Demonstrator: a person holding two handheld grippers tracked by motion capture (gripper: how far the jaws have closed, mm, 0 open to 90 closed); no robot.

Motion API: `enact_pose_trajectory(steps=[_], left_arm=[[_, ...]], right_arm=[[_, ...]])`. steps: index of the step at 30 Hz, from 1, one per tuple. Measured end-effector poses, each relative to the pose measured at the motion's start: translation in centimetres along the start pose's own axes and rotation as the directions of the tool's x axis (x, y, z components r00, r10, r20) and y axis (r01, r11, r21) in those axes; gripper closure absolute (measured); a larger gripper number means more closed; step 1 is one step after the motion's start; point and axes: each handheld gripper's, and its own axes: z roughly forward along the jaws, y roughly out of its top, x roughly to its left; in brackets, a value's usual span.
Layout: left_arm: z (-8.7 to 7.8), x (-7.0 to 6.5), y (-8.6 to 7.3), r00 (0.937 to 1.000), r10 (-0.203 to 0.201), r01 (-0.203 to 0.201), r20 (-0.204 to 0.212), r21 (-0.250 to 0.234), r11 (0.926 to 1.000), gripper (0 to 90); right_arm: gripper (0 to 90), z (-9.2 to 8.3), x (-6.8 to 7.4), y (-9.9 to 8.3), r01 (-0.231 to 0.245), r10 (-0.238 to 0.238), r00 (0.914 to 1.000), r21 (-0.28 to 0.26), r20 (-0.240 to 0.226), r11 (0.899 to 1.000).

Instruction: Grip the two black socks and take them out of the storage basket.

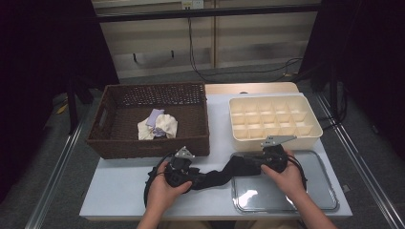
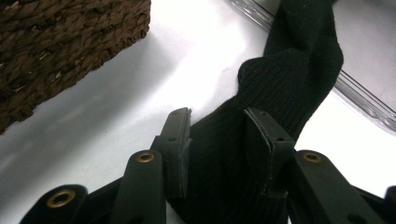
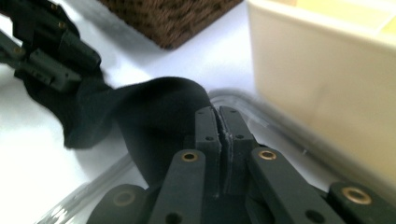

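A black sock (image 1: pixel 219 172) lies stretched across the white table (image 1: pixel 119 191), between my two grippers. My left gripper (image 1: pixel 195 178) holds its left end. In the left gripper view the pads of that gripper (image 2: pixel 219 126) press on the bunched ribbed sock (image 2: pixel 289 70). My right gripper (image 1: pixel 254 165) is at the sock's right end, over the corner of the clear tray (image 1: pixel 325 191). In the right gripper view its jaws (image 3: pixel 219 122) are together, pinching the edge of the sock (image 3: pixel 154 112), and the left gripper (image 3: pixel 51 60) shows farther off.
A brown wicker basket (image 1: pixel 148 145) stands at the back left with cream and lilac cloths (image 1: pixel 157 125) inside. A cream box with several compartments (image 1: pixel 272 139) sits at the back right, just behind the right gripper. The table's front edge is near my hands.
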Motion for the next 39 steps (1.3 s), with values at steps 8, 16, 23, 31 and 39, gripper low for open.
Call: enact_pose_trajectory(steps=[8,16,23,31,39], left_arm=[[0.0,0.0,0.0,1.0,-0.001,0.001,0.0,-0.007,1.0,60.9],[0.1,-0.2,0.0,0.9999,0.009,-0.009,-0.012,-0.006,0.9999,60.4],[0.2,-0.4,0.0,0.9998,0.011,-0.011,-0.019,-0.002,0.9999,59.3],[-0.3,-0.8,1.0,1.0,-0.001,0.002,0.009,-0.033,0.9995,54.2],[1.7,-3.1,2.9,0.9945,0.071,-0.066,0.078,-0.056,0.9962,50.9]], right_arm=[[85.5,-0.3,0.0,1.4,0.078,-0.077,0.9969,-0.049,0.019,0.996],[83.1,-1.3,0.6,-1.6,0.076,-0.076,0.9971,-0.012,-0.002,0.997],[82.8,-1.9,1.6,-2.4,0.092,-0.092,0.9952,-0.013,-0.032,0.996],[83.3,-1.5,2.0,-1.9,0.105,-0.105,0.9935,-0.013,-0.044,0.994],[83.5,-1.0,2.5,-1.3,0.118,-0.119,0.9912,-0.021,-0.057,0.993]])
